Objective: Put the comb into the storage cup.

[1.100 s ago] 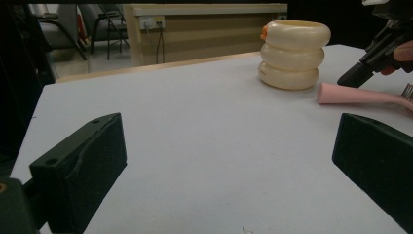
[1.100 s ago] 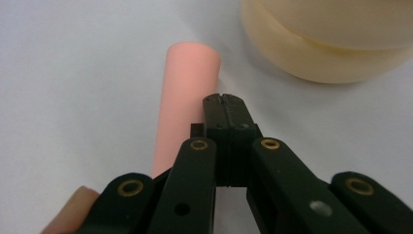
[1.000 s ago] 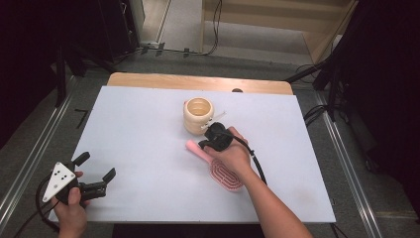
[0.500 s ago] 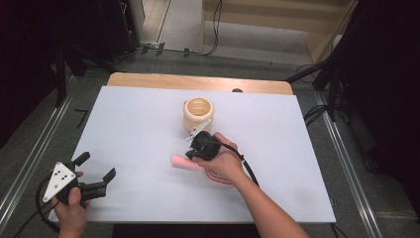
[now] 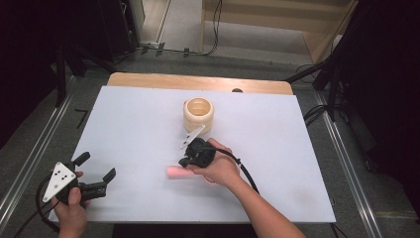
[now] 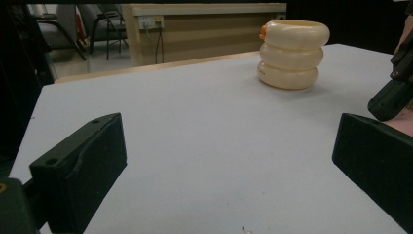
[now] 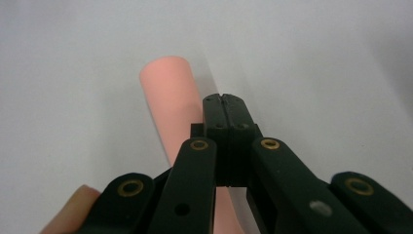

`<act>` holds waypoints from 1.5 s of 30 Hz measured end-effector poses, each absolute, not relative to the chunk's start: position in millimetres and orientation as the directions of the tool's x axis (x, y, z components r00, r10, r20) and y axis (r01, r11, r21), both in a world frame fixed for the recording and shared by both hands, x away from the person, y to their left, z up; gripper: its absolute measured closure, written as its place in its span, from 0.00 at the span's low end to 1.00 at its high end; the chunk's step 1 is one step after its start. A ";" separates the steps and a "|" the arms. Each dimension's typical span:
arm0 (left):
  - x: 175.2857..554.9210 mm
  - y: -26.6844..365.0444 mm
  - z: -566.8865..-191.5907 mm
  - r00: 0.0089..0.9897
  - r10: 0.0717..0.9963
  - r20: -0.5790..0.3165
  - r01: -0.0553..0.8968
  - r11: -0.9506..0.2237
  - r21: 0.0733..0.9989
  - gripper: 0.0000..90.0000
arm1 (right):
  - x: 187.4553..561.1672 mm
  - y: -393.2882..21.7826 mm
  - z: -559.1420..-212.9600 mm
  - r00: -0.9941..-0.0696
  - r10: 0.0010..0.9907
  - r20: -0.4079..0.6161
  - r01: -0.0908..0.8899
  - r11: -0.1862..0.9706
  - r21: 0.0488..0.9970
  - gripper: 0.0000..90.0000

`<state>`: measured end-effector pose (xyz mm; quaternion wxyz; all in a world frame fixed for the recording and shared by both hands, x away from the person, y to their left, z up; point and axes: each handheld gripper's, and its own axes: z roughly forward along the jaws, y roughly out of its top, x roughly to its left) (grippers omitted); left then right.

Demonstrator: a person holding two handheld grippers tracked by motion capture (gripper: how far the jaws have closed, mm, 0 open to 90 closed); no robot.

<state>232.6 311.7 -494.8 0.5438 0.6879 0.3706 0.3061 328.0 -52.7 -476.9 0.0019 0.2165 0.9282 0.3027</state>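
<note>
Broadly, a white tabletop (image 5: 277,148) spans the high view, with a strip of bare wood (image 5: 148,79) along its far edge. Near the far middle stands a cream ribbed holder (image 5: 198,114), built like three stacked rings and open at the top; in the left gripper view it rises upright at the upper right, with something small and orange at its rim. The right gripper (image 5: 187,161) hangs over the centre of the table, just nearer than the holder, its jaws pressed flat together with nothing between them. Beneath it lies a pink cylinder (image 5: 176,172), flat on the table; in the right gripper view the closed jaw tips sit above and just beside the cylinder (image 7: 168,102), and whether they touch it cannot be told. The left gripper (image 5: 94,173) sits at the near left corner, well apart from the rest, with its jaws spread wide and empty.
</note>
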 end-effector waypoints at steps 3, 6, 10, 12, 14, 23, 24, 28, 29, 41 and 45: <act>232.4 311.9 -494.8 0.539 0.842 0.018 0.177 -0.134 0.975 0.00 | 327.8 -56.1 -473.9 -0.898 0.429 0.101 0.400 0.697 0.596 0.98; 232.3 312.0 -494.7 0.536 0.844 0.020 0.174 -0.134 0.976 0.00 | 328.2 -65.4 -467.0 -0.894 0.440 0.087 0.379 0.637 0.671 0.85; 232.2 311.7 -494.9 0.539 0.842 0.020 0.172 -0.133 0.976 0.00 | 326.0 -78.1 -461.1 -0.893 0.448 0.048 0.325 0.566 0.758 0.65; 232.2 311.7 -495.0 0.539 0.842 0.021 0.172 -0.134 0.976 0.00 | 325.4 -85.3 -459.4 -0.880 0.475 0.021 0.310 0.540 0.783 0.57; 232.3 311.8 -495.0 0.541 0.841 0.026 0.172 -0.140 0.975 0.00 | 322.9 -93.6 -456.6 -0.855 0.518 0.016 0.328 0.515 0.792 0.56; 232.3 310.8 -495.3 0.545 0.838 0.033 0.167 -0.147 0.975 0.00 | 310.6 -135.7 -450.8 -0.791 0.604 0.094 0.365 0.343 0.865 0.05; 232.3 310.8 -495.3 0.545 0.838 0.033 0.167 -0.147 0.975 0.00 | 310.2 -140.4 -450.8 -0.789 0.605 0.107 0.365 0.322 0.874 0.00; 232.1 310.6 -495.4 0.546 0.837 0.032 0.168 -0.146 0.975 0.00 | 304.9 -158.3 -450.2 -0.765 0.634 0.113 0.355 0.269 0.895 0.00; 232.1 310.6 -495.4 0.546 0.837 0.031 0.167 -0.146 0.975 0.00 | 303.2 -162.7 -450.1 -0.761 0.639 0.108 0.347 0.261 0.901 0.00; 232.1 310.4 -495.4 0.544 0.838 0.033 0.167 -0.147 0.975 0.00 | 283.6 -202.9 -453.7 -0.719 0.688 0.099 0.316 0.198 0.928 0.00; 232.1 310.3 -495.5 0.544 0.838 0.034 0.166 -0.147 0.975 0.00 | 276.9 -214.8 -455.8 -0.704 0.704 0.092 0.307 0.185 0.934 0.00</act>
